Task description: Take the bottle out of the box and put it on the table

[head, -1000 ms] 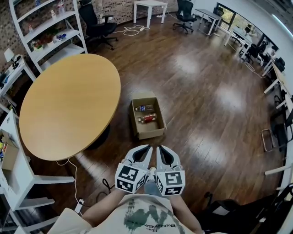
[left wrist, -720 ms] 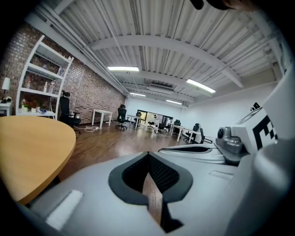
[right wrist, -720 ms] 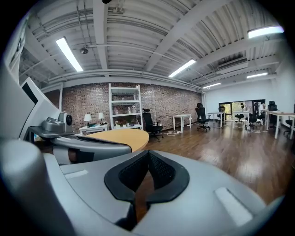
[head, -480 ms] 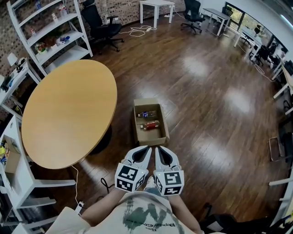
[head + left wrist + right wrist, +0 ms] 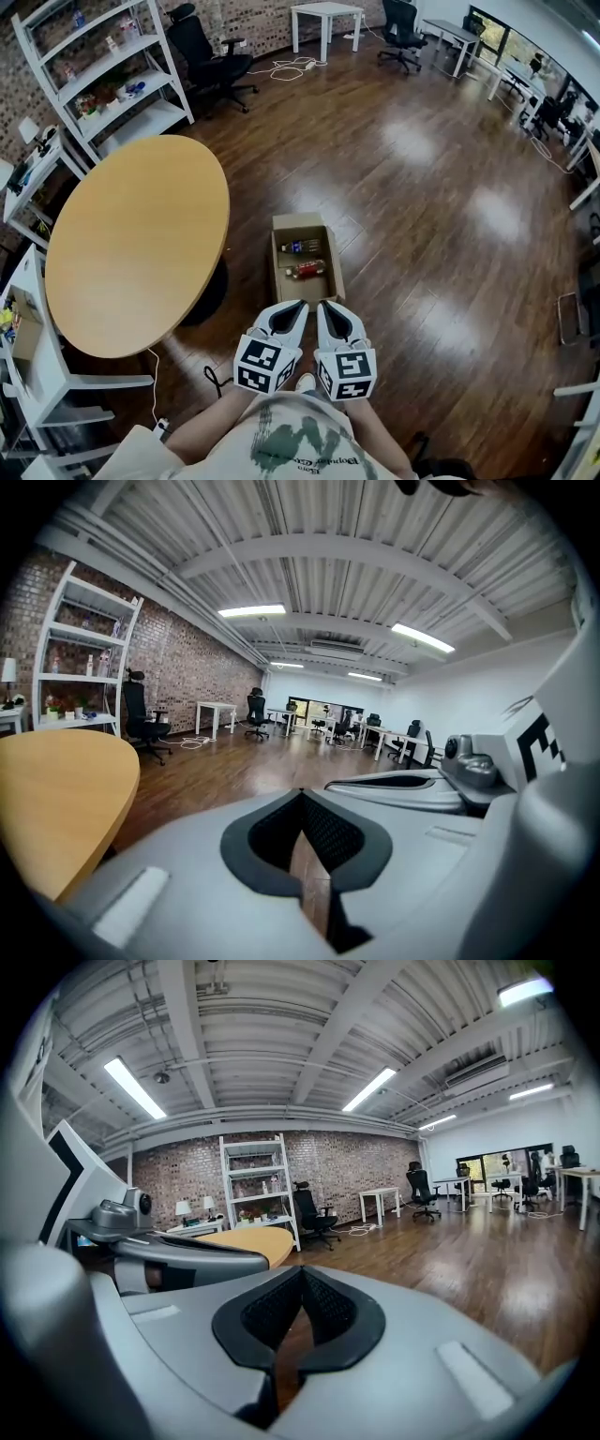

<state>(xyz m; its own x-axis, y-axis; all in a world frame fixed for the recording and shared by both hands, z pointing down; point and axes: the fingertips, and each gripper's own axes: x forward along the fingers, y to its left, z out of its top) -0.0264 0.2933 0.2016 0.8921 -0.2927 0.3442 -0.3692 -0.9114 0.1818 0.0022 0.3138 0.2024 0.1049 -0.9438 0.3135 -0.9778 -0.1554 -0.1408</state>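
An open cardboard box point(image 5: 278, 262) stands on the wood floor beside the round wooden table point(image 5: 136, 244). Two bottles lie inside it: a blue-labelled bottle point(image 5: 300, 247) further away and a red-labelled bottle point(image 5: 306, 270) nearer me. My left gripper point(image 5: 296, 307) and right gripper point(image 5: 324, 307) are held side by side just short of the box's near edge, both shut and empty. In the left gripper view the left gripper point(image 5: 302, 794) points across the room with the table point(image 5: 56, 799) at its left. The right gripper point(image 5: 302, 1271) shows the table point(image 5: 248, 1241) ahead left.
A white shelf unit point(image 5: 103, 75) and a black office chair point(image 5: 211, 47) stand beyond the table. A small white table point(image 5: 323, 14) and desks point(image 5: 553, 103) line the far side. White furniture point(image 5: 28, 356) and a cable point(image 5: 220, 380) sit at the near left.
I have walked toward the box: it and the table lie nearer the grippers now. Both grippers stay shut and side by side.
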